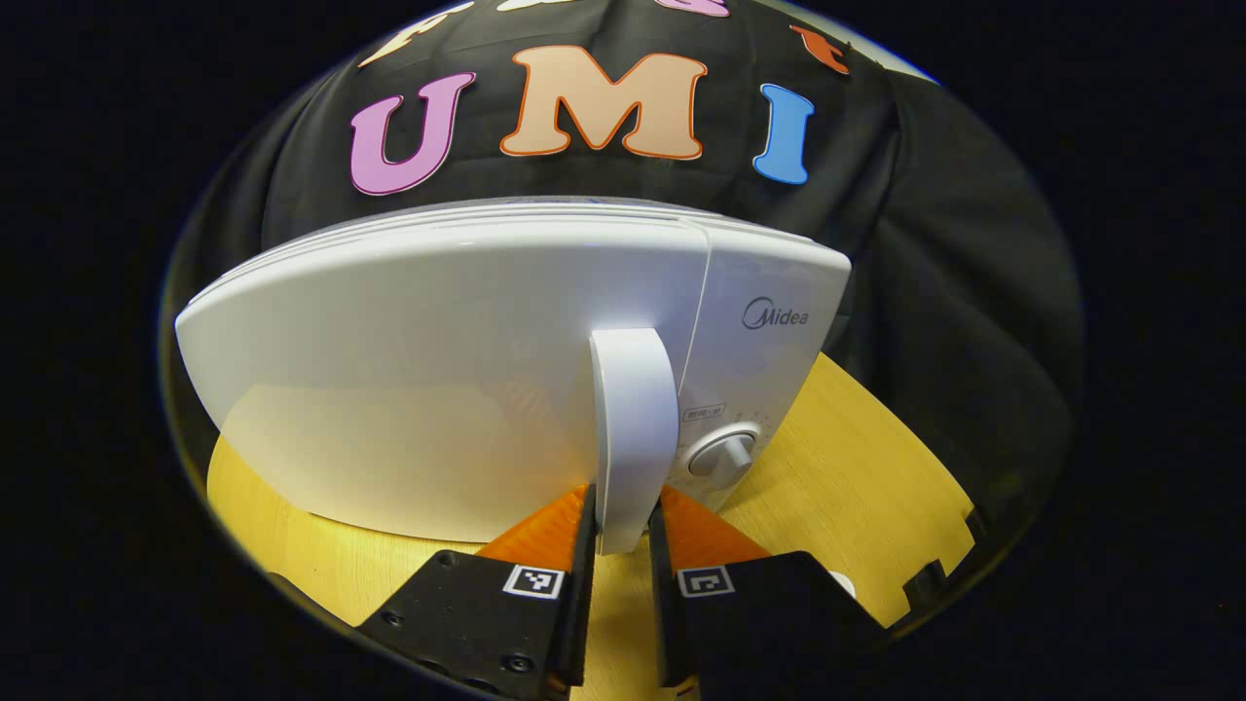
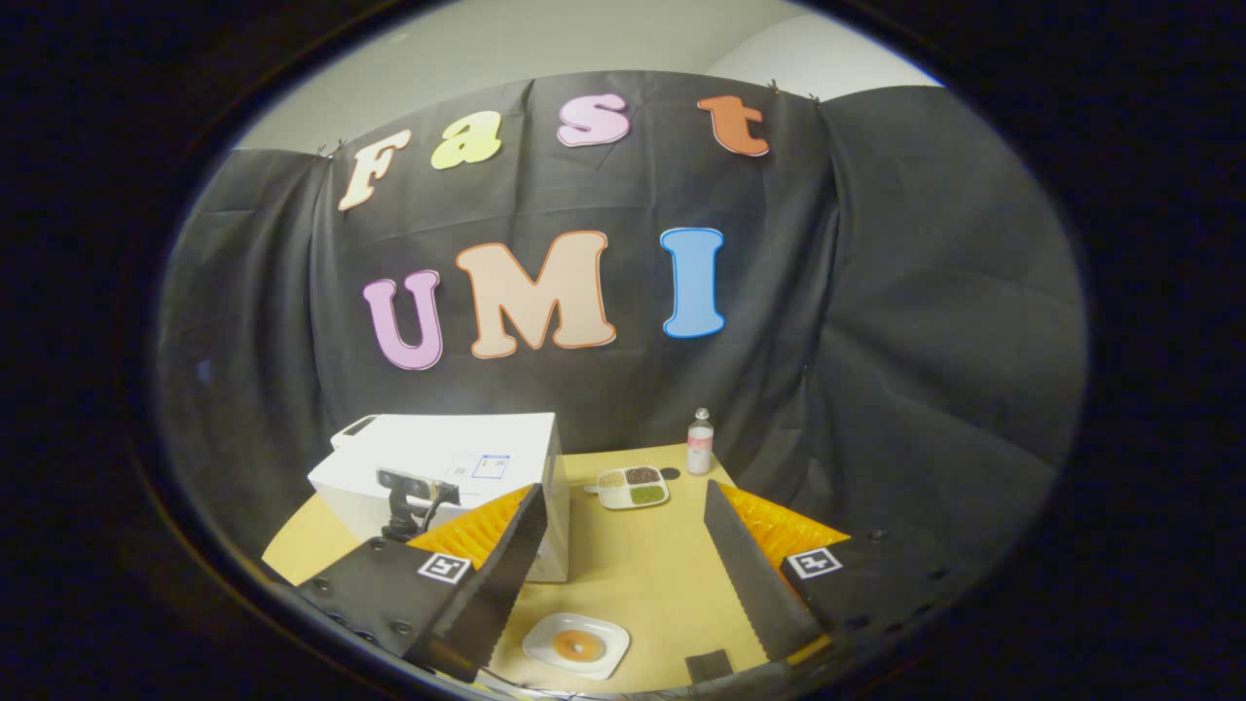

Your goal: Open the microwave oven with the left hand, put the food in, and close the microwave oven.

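The white microwave (image 1: 438,370) stands close in the left gripper view, its door flush with the control panel. My left gripper (image 1: 623,516) is shut on the lower end of the door's vertical white handle (image 1: 633,419), one finger on each side. In the right gripper view, my right gripper (image 2: 623,492) hovers open above the wooden table (image 2: 652,574) with nothing between its fingers. Below it, a white plate (image 2: 545,654) holds a round brown piece of food (image 2: 574,645). The microwave (image 2: 448,458) sits at the left there, with the left gripper (image 2: 404,501) at its front.
A white control knob (image 1: 722,456) sits right of the handle. At the table's back are a small divided tray (image 2: 633,487) of grains and a small bottle (image 2: 699,443). A dark block (image 2: 709,667) lies near the front edge. Black cloth walls the booth.
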